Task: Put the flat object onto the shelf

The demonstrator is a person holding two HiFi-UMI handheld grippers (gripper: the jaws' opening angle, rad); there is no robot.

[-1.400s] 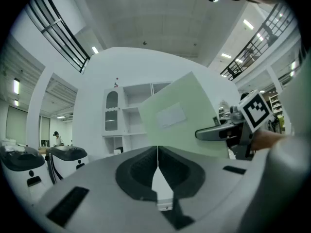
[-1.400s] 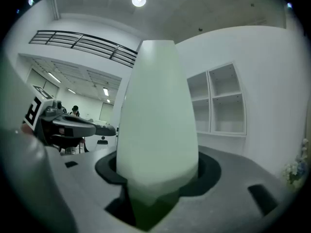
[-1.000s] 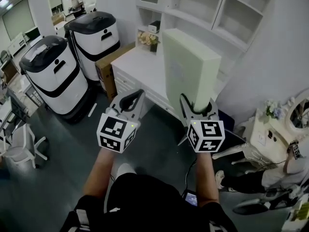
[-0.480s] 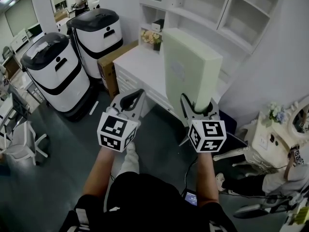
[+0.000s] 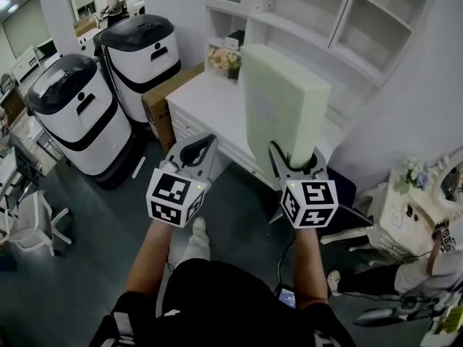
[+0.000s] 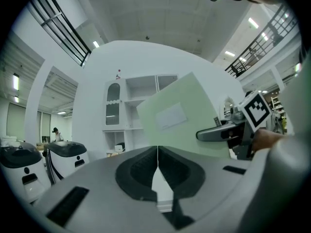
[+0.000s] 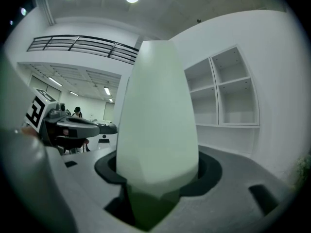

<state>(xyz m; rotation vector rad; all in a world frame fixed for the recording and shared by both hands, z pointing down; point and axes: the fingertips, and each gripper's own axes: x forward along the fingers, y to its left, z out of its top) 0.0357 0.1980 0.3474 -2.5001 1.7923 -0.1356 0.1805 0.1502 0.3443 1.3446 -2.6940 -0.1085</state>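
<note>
Plainly, the pale green flat rectangular box [image 5: 283,100] is pinched upright above the right gripper's [image 5: 296,156] fingers; its broad face is shown by the left gripper view, its edge by the right. The left gripper's [image 5: 201,149] fingers are pressed together.

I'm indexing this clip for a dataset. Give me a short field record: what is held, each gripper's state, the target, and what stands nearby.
held object: pale green flat rectangular box, standing on end
right gripper: shut on the box's lower end
left gripper: shut, nothing between its jaws
target: white shelf unit on the wall, ahead of the box
below target: white desk
nearby: two white-and-black machines; brown cardboard carton beside the desk
task state: box not yet on the shelf
</note>
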